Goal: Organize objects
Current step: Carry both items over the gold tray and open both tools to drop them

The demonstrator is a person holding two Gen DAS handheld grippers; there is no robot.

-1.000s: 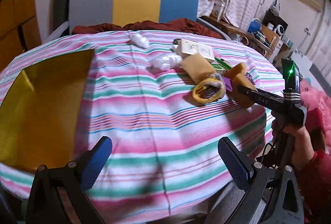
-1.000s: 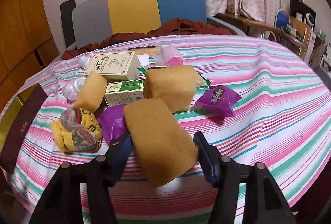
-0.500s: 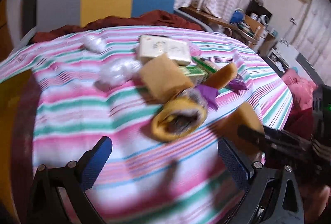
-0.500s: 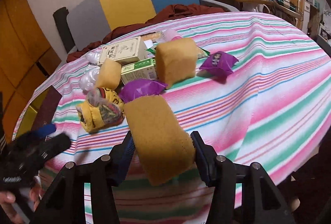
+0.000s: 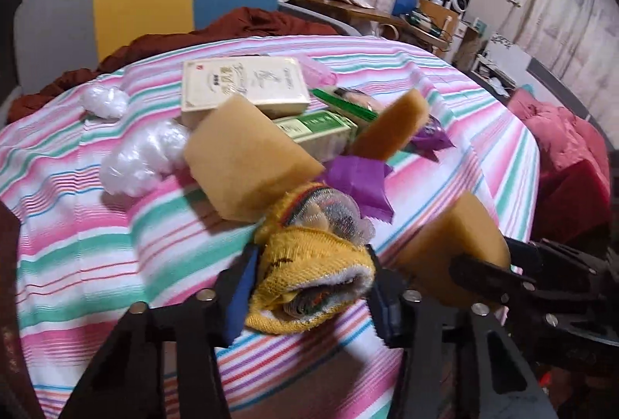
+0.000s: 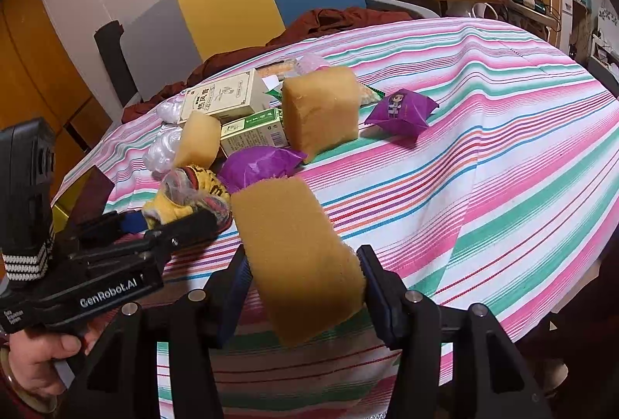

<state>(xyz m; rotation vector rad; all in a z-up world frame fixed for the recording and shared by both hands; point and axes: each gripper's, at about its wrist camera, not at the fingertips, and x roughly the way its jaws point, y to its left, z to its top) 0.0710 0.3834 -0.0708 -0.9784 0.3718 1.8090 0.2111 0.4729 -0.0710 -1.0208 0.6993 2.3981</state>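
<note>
The yellow knitted bundle (image 5: 309, 264) sits low centre of the left view, pinched between the left tongs (image 5: 309, 287), lying on the striped counter (image 5: 96, 225). The right tongs (image 6: 301, 287) clamp a tan sponge (image 6: 298, 256), seemingly lifted clear for sorting. Only the right view shows the purple packet (image 6: 400, 109) lying apart.
</note>
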